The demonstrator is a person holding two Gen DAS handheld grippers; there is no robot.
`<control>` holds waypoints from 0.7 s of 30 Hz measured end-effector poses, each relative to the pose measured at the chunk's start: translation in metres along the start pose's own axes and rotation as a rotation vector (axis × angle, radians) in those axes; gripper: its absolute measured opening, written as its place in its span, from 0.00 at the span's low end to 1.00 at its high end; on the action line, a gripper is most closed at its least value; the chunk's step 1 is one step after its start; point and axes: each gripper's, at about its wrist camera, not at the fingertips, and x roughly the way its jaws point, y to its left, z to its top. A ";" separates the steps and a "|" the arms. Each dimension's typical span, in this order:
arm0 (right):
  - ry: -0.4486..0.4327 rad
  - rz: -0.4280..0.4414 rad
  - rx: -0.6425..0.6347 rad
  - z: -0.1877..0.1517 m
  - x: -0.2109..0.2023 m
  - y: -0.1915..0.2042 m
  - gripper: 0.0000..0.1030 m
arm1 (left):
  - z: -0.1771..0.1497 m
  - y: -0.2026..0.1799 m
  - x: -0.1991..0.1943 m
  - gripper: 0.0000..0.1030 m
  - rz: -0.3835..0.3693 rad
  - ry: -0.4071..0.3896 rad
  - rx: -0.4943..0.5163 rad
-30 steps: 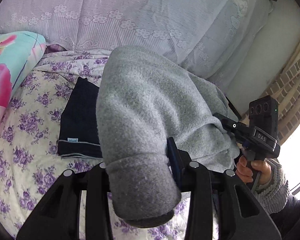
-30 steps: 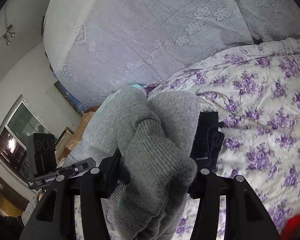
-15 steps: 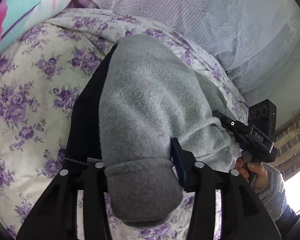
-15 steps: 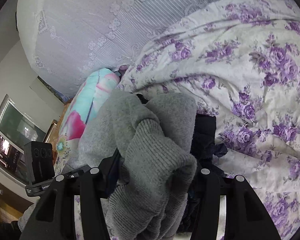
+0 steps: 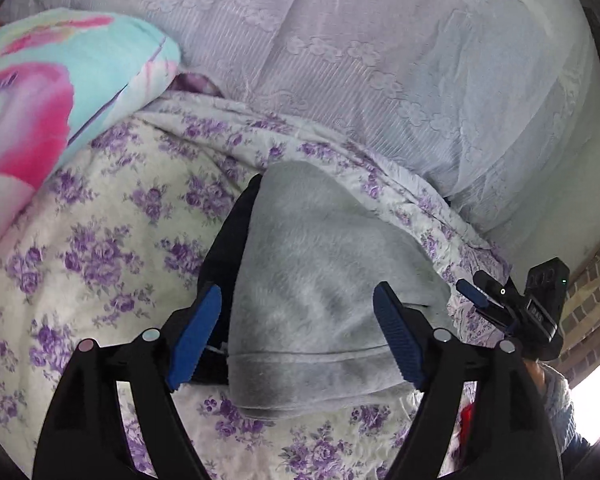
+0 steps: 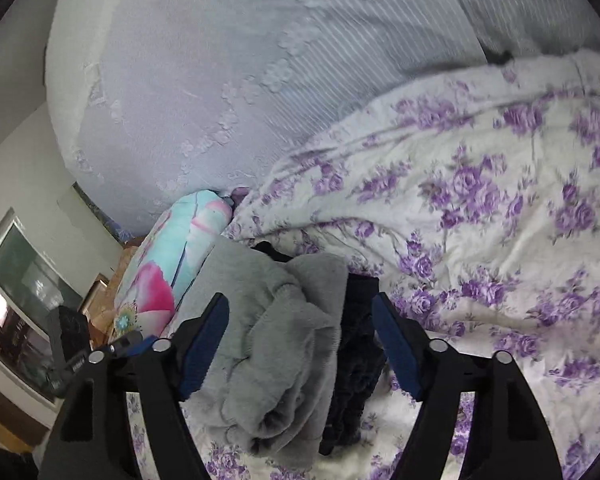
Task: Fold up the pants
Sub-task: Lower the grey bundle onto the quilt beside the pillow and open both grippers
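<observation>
Change: both grippers were clamped on the grey pants 0.5 s ago; now both are released, jaws spread wide, nothing held.
Pants loc: grey pants (image 5: 320,292) are laid as a folded bundle on the floral bedspread (image 5: 100,240), lower centre of left wrist view, on top of a dark folded garment (image 5: 230,248) that shows at the bundle's left edge.
Right view: pants (image 6: 276,344) seen lower centre, rolled edge toward cam, dark garment (image 6: 356,364) just beside on the right.
Meaning for task: fold judged done or nearly so; bundle placed on a stack; maybe a last tidy is needed, esp. the lumpy end in right view.
Left gripper (image 5: 298,334): opened wide, blue pads either side of the bundle, not touching it as far as can be told.
Right gripper (image 6: 300,344): opened wide too, fingers straddling pants + dark garment; also seen at right edge of left view (image 5: 516,312).
Bkgd: pink/teal pillow (image 5: 52,92) upper left, lace headboard cover (image 5: 380,60) across top.
</observation>
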 end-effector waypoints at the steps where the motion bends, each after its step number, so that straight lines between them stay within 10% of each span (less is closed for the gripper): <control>1: 0.003 -0.028 -0.079 -0.003 -0.002 0.018 0.57 | 0.004 -0.012 0.004 0.73 0.010 0.008 0.038; 11: 0.151 -0.247 -0.325 -0.053 0.070 0.052 0.59 | -0.025 -0.045 0.092 0.79 0.308 0.161 0.314; 14: 0.175 -0.269 -0.363 -0.059 0.087 0.059 0.81 | -0.025 -0.039 0.097 0.83 0.302 0.156 0.321; 21: 0.138 -0.266 -0.303 -0.051 0.061 0.067 0.82 | -0.024 -0.054 0.075 0.87 0.372 0.164 0.334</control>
